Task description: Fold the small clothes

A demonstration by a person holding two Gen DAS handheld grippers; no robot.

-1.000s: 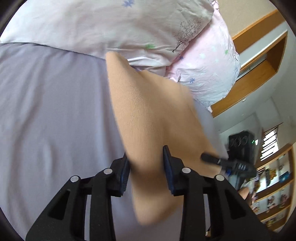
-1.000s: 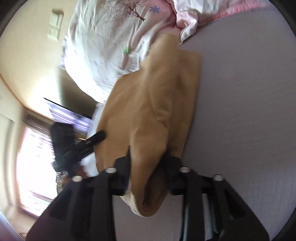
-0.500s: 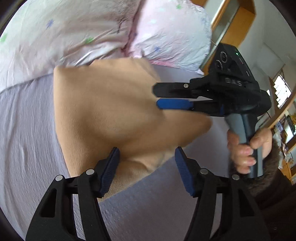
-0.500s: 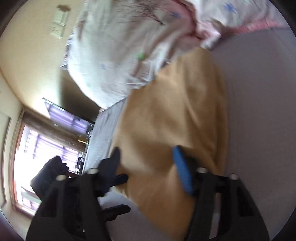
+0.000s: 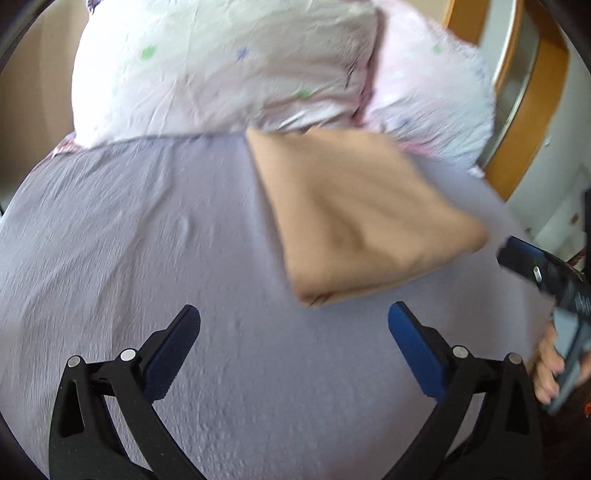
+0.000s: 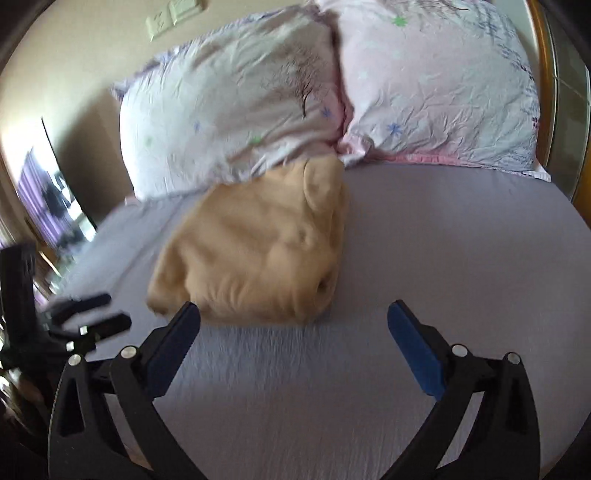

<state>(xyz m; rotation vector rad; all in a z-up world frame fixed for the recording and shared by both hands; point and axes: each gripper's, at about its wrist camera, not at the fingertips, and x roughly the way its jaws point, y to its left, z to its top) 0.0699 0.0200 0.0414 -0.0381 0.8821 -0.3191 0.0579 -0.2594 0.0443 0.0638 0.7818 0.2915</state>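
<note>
A tan garment (image 5: pixel 354 218) lies folded into a compact bundle on the lilac bed sheet (image 5: pixel 147 229), its far edge against the pillows. It also shows in the right wrist view (image 6: pixel 258 247), rumpled on top. My left gripper (image 5: pixel 293 321) is open and empty, just short of the garment's near corner. My right gripper (image 6: pixel 293 317) is open and empty, its jaws wide, just in front of the garment's near edge. The right gripper's body appears at the right edge of the left wrist view (image 5: pixel 554 277); the left gripper appears at the left edge of the right wrist view (image 6: pixel 88 314).
Two floral pillows (image 6: pixel 240 107) (image 6: pixel 439 85) lie along the head of the bed behind the garment. A wooden frame (image 5: pixel 535 92) stands at the right. A wall with switch plates (image 6: pixel 173 13) is behind the pillows.
Both grippers opened and let go of the garment, then drew back. The garment dropped from hanging in the jaws to lying folded on the sheet.
</note>
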